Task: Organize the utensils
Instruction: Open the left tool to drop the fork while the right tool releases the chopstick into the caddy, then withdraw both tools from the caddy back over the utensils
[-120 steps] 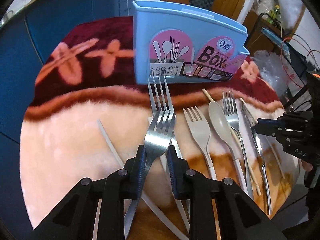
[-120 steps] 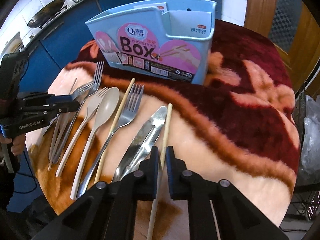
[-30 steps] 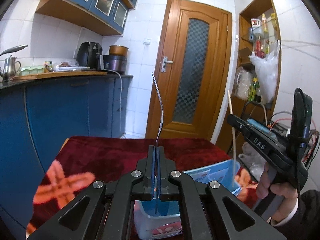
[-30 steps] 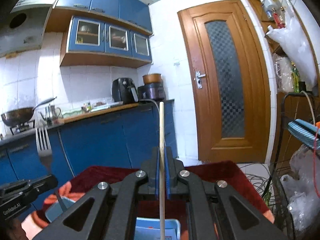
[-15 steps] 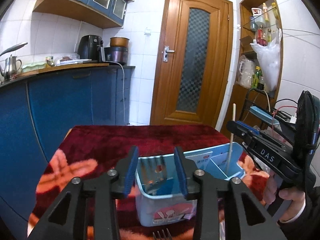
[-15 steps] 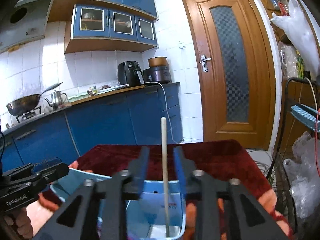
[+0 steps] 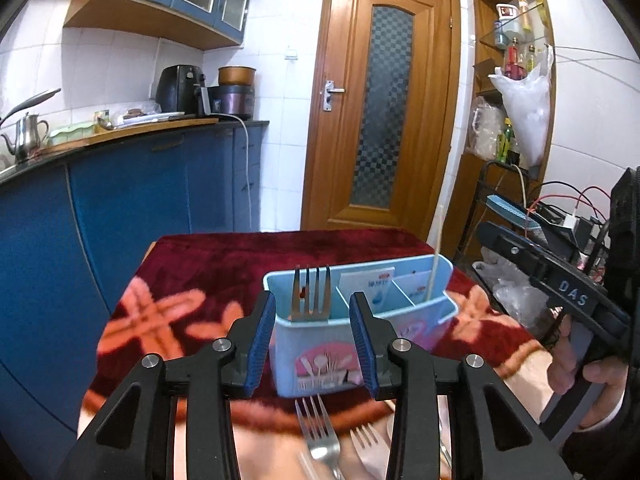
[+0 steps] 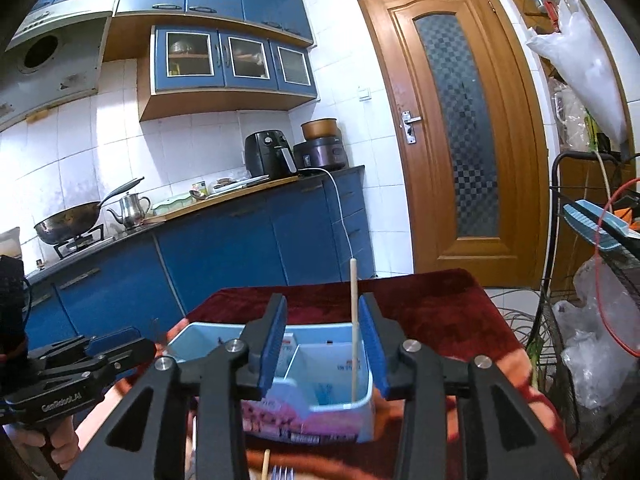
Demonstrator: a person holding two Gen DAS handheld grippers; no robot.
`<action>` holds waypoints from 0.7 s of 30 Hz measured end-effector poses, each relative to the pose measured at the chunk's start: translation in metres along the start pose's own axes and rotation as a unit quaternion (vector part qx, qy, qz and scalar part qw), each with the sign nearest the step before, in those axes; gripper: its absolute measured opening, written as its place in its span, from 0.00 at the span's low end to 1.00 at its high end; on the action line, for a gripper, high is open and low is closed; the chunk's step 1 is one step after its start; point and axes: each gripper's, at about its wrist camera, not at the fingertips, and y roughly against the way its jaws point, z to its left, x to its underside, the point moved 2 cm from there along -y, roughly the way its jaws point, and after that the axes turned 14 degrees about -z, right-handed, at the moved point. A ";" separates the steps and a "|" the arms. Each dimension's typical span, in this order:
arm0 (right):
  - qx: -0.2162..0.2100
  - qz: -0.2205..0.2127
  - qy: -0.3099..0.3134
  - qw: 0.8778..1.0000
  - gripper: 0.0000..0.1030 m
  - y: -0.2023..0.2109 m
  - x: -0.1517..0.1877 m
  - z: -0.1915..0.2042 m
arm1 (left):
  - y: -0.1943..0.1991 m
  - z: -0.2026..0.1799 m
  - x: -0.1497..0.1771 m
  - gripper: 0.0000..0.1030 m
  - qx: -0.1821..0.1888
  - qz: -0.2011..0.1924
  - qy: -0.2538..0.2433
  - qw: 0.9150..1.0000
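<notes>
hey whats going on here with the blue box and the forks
A person is sorting cutlery into a blue box on a blanket-covered table, using a handheld gripper in each hand. A fork stands tines-up in one end compartment and a chopstick stands in the other end. The left gripper is open with nothing held; the right gripper jaws are opening, clear of the chopstick. More forks wait in front of the box.

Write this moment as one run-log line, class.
left tongs: open, empty | right tongs: opening, empty | fork: in utensil box | chopstick: end compartment
</notes>
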 end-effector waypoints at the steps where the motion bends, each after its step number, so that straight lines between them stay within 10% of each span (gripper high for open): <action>1: 0.000 0.002 0.000 1.000 0.40 0.005 -0.001 0.001 | 0.005 0.000 0.000 0.38 0.000 0.002 0.000 1.000; 21: 0.013 0.102 -0.023 0.994 0.40 0.070 0.038 -0.008 | 0.054 0.001 0.037 0.38 -0.024 0.079 0.030 0.996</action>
